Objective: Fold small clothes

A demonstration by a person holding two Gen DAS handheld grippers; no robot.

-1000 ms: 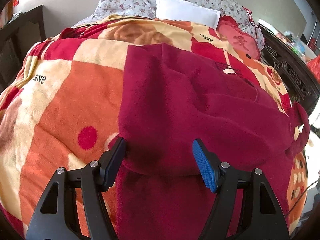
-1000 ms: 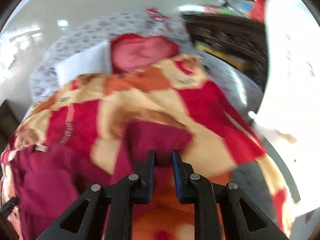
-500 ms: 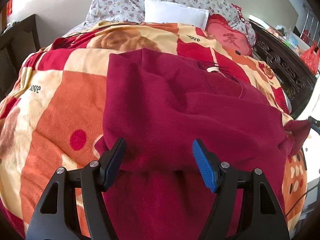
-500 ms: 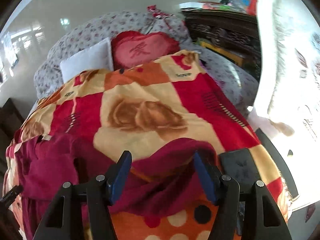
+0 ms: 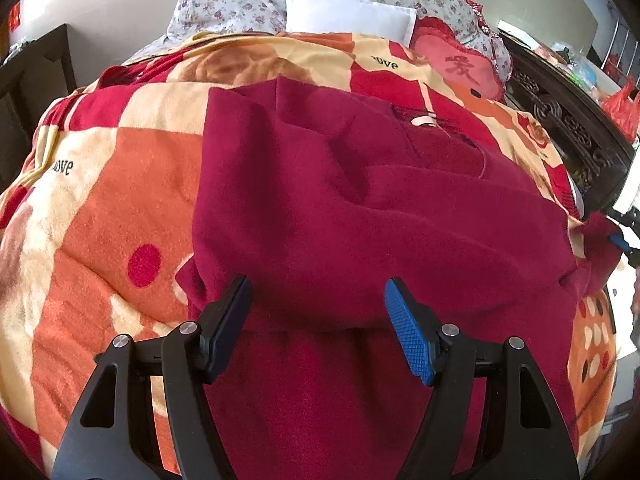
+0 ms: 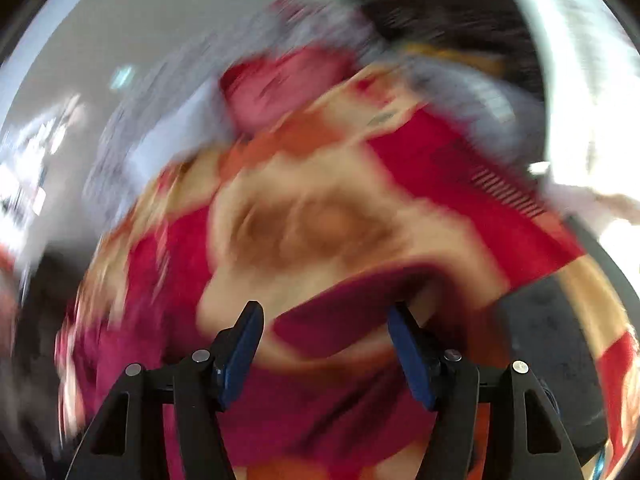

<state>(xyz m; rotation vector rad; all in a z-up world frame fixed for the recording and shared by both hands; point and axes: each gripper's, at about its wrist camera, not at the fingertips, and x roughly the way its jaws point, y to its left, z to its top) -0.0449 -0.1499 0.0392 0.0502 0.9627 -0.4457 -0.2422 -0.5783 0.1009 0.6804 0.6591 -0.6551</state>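
A dark red garment (image 5: 360, 208) lies spread on the patterned blanket (image 5: 100, 208), its near part folded over so a rounded fold edge faces me. My left gripper (image 5: 318, 312) hovers at that fold edge, open, with the fold between its fingers and the pads clear of the cloth. The garment's sleeve end (image 5: 600, 236) reaches the bed's right side, where one blue pad of the right gripper shows. In the blurred right wrist view my right gripper (image 6: 324, 332) stands open, and the sleeve cloth (image 6: 320, 400) lies loose between and beneath its fingers.
A white pillow (image 5: 348, 12) and a red heart cushion (image 5: 460, 68) sit at the head of the bed. Dark carved wooden furniture (image 5: 568, 120) runs along the right side. A dark flat object (image 6: 548, 340) lies at the bed's right edge.
My right gripper, shut on the sleeve a second ago, has opened and let the cloth drop; it is now swinging, blurring its view. The left gripper has barely moved.
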